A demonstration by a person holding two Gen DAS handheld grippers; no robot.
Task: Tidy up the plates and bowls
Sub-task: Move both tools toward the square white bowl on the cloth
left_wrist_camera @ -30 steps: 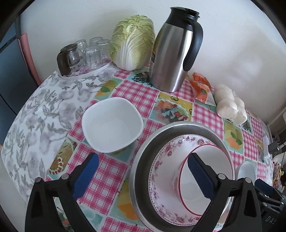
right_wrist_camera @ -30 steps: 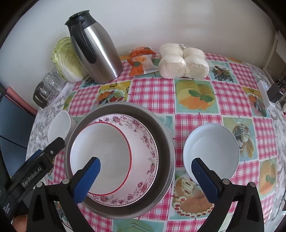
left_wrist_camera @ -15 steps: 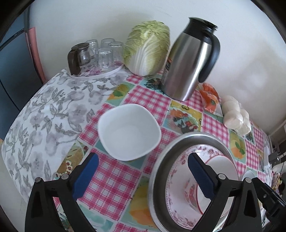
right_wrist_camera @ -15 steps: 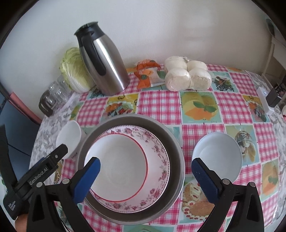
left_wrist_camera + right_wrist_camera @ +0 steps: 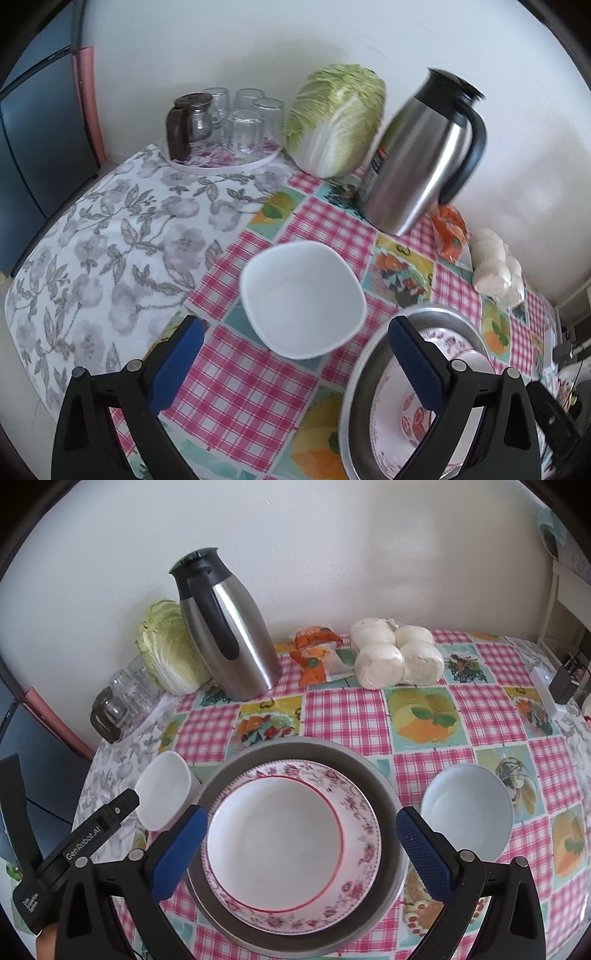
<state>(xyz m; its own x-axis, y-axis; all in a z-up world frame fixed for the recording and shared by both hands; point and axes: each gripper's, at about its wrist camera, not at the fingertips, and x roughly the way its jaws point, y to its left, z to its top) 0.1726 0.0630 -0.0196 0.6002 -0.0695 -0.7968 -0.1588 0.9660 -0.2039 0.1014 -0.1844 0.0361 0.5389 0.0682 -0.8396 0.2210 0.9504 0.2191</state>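
A white square bowl stands on the checked cloth just ahead of my open, empty left gripper; it also shows in the right wrist view. A metal basin holds a floral-rimmed plate with a red-rimmed white bowl in it; the basin shows in the left wrist view. A pale round bowl stands right of the basin. My right gripper is open and empty above the stack. The left gripper's body shows at lower left.
A steel thermos jug, a cabbage, a tray of glasses, an orange packet and bagged buns stand along the wall. A charger and white box lie at the right edge.
My left gripper has moved left, off the basin, and now faces the white square bowl. My right gripper has pulled back and risen a little over the stack.
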